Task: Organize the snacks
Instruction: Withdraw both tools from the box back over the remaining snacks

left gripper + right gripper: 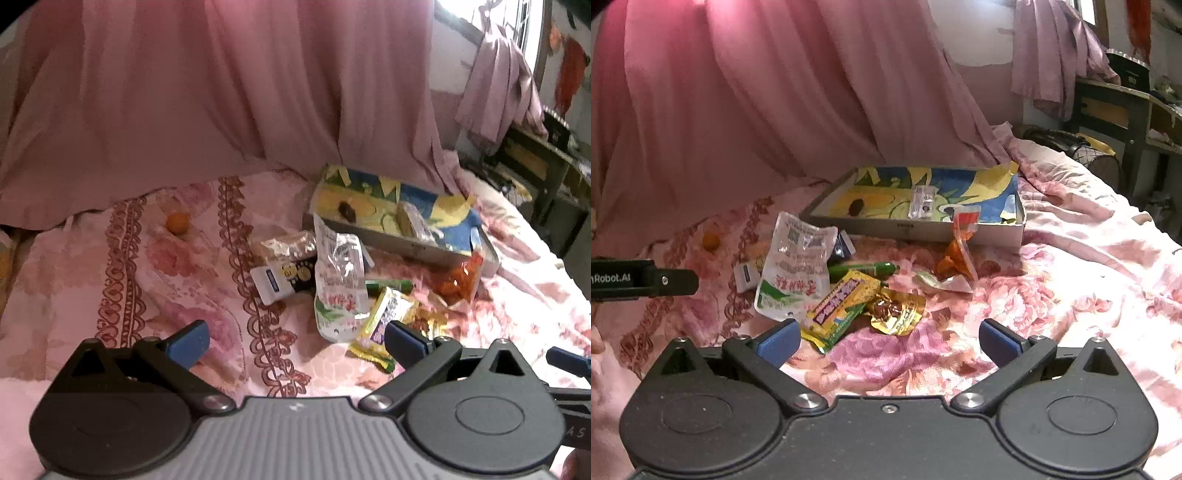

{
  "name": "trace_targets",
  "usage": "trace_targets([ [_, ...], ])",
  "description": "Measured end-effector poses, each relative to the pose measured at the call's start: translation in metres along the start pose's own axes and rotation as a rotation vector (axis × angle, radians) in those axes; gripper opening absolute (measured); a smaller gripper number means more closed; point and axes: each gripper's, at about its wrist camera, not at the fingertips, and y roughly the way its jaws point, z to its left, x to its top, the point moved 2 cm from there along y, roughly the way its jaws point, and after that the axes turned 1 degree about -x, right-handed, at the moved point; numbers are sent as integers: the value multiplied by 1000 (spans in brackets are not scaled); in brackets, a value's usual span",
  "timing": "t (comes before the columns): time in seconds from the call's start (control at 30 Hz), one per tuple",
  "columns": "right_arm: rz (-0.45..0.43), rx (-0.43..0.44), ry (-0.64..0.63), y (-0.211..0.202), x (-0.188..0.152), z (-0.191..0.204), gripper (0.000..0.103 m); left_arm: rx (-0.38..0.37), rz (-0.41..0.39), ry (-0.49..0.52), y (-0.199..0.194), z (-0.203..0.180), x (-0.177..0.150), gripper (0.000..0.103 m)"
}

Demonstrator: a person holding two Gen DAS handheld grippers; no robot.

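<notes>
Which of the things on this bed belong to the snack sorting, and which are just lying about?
Job:
shallow cardboard box with blue-and-yellow lining
clear white-green plastic pouch
yellow snack packet
gold foil packet
orange snack bag
green tube

Lying about:
pink draped curtain
small orange fruit
wooden desk

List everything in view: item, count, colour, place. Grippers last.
shallow box: 1, grey walls with a blue and yellow printed floor, far side of the bed
clear packet: 1, transparent, inside the box
dark bit: 1, brown, on the box floor
orange packet: 1, leaning on the box front wall
white pouch: 1, clear and white with red print, in the pile
yellow packet: 1, yellow with purple band, near edge of the pile
gold packet: 1, beside the yellow one
green stick: 1, behind the yellow packet
orange ball: 1, alone, on the bedspread at the left
bedspread: 1, pink floral
curtain: pink, behind
left gripper: open
right gripper: open
</notes>
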Motion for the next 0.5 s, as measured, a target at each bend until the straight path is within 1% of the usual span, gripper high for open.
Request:
trace_targets([
  [0.2,68,-15,-40,14,-2,5,102,-23,117,6,20,0,4,103],
  [0.3,103,-20,-52,24,-3,8,102,-29,159,2,33,1,10,103],
  [0.5,145,-33,-70,40,-5,12,102,-43,240,-57,65,9,21,103],
])
